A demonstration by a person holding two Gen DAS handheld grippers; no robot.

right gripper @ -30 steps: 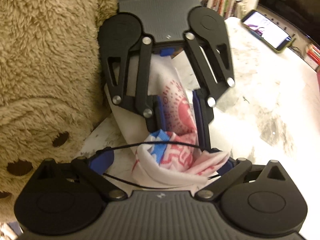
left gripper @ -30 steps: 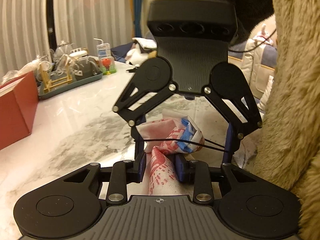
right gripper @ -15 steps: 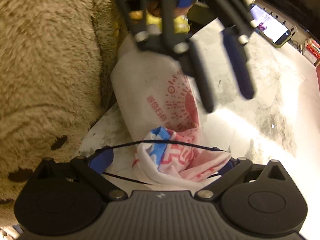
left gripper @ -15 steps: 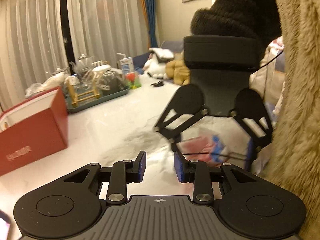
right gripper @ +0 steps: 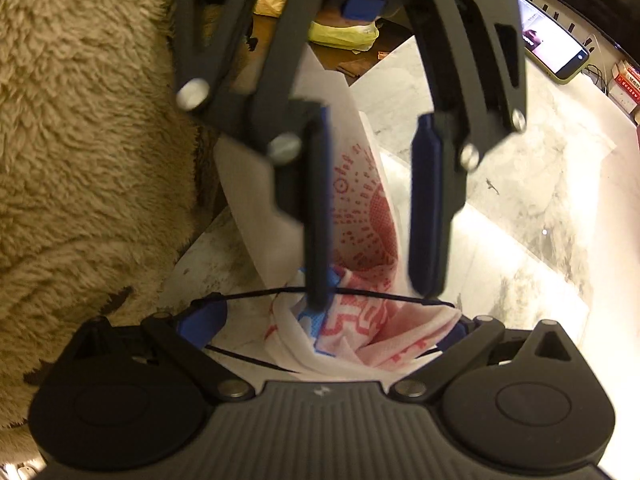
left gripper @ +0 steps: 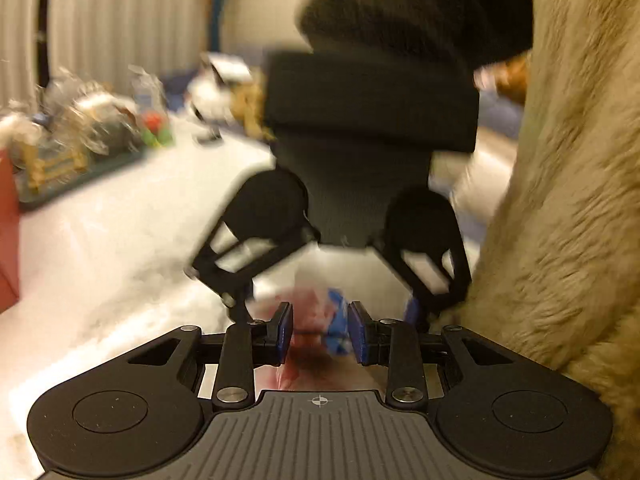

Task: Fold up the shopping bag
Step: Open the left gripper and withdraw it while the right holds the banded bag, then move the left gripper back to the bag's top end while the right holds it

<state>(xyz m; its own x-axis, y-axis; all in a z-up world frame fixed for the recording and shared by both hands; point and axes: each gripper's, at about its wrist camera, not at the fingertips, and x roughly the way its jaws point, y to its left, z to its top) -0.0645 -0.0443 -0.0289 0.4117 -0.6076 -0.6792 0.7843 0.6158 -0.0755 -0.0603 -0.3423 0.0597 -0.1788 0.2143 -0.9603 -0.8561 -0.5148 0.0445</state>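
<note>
The shopping bag [right gripper: 360, 216] is white with red and blue print, bunched into a long strip on the marble table at its near edge. My right gripper [right gripper: 320, 320] is open wide, its jaws on either side of the bag's crumpled end. My left gripper [left gripper: 319, 334] is open, its blue pads [left gripper: 285, 332] either side of the blurred bag [left gripper: 320, 320]. In the right wrist view the left gripper [right gripper: 372, 280] hangs over the bag with its fingers [right gripper: 428, 208] apart, pointing down at it. In the left wrist view the right gripper [left gripper: 332, 312] faces me.
A beige fleece sleeve [right gripper: 80, 140] fills the left of the right wrist view. A phone [right gripper: 554, 46] lies at the table's far right. A tray of glassware [left gripper: 76, 148] and a red box [left gripper: 8, 232] stand on the table's far left.
My left gripper let go of the bag and lifted off a second ago. It has now come back down over the bag with its fingers open. The right gripper stayed in place.
</note>
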